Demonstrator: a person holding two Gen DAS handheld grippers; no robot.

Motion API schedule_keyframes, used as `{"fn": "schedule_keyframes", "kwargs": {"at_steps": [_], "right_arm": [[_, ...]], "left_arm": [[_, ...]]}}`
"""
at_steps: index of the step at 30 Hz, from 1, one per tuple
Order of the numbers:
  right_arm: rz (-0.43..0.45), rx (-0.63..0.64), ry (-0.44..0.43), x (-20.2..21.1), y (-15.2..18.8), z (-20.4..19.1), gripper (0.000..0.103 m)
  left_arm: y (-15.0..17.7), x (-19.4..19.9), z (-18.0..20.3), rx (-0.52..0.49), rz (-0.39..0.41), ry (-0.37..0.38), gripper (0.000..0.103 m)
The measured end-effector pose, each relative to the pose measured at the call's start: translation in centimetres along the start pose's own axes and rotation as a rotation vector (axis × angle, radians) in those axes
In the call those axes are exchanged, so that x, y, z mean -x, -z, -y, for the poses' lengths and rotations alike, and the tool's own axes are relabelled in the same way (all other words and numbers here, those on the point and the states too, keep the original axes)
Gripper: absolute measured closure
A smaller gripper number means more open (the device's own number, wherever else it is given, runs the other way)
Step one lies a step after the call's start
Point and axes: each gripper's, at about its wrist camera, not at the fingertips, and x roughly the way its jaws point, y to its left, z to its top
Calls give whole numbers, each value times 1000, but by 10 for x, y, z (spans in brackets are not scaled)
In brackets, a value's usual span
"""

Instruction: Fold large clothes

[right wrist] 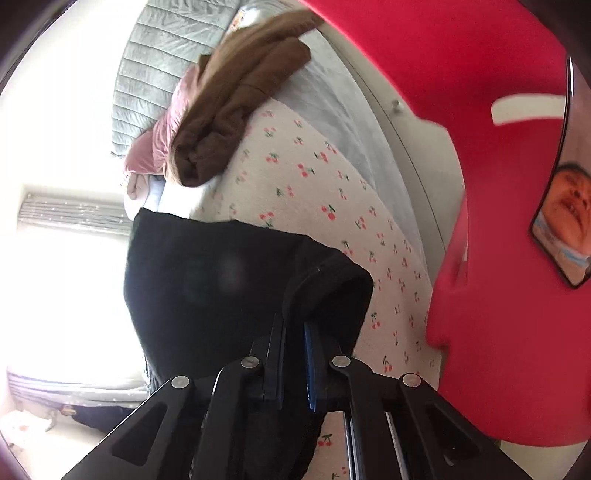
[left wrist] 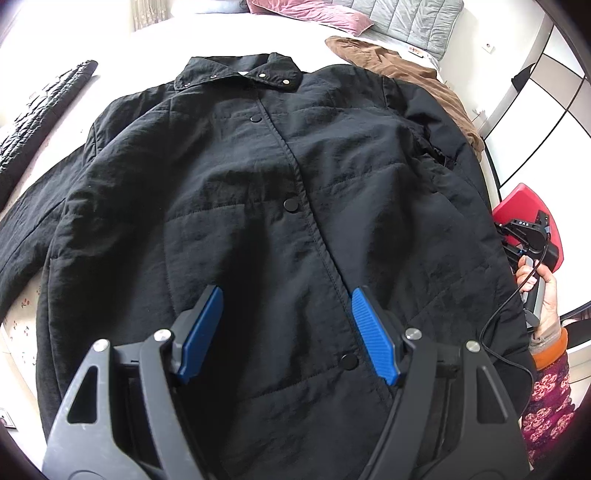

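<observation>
A large black snap-button jacket (left wrist: 258, 192) lies spread face up on the bed, collar at the far end, sleeves out to both sides. My left gripper (left wrist: 286, 295) hovers open over its lower front, its blue pads (left wrist: 373, 332) either side of the placket. My right gripper (right wrist: 293, 325) is shut on the jacket's black fabric (right wrist: 229, 280), an edge or cuff hanging over the bed's side. In the left wrist view the right gripper's body (left wrist: 528, 236) shows at the jacket's right edge, in a hand.
A brown garment (left wrist: 406, 70) lies beyond the jacket's right shoulder, also in the right wrist view (right wrist: 236, 96). A black quilted item (left wrist: 37, 122) lies at the left. Pink and grey bedding (left wrist: 369, 18) sits at the head. A red chair (right wrist: 498, 221) stands close beside the cherry-print bed (right wrist: 314, 192).
</observation>
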Motion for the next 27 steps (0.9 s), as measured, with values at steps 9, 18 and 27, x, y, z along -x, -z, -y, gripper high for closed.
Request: {"fn": "schedule_keyframes", "kwargs": {"at_steps": [9, 18, 27], "right_arm": [[496, 610, 359, 99, -51, -179, 96], [752, 847, 747, 71, -143, -262, 97], [539, 821, 901, -15, -169, -198, 70]], "left_arm": [[-37, -7, 13, -49, 21, -37, 30], [-105, -78, 49, -126, 124, 17, 30], [-118, -128, 47, -181, 7, 51, 30]]}}
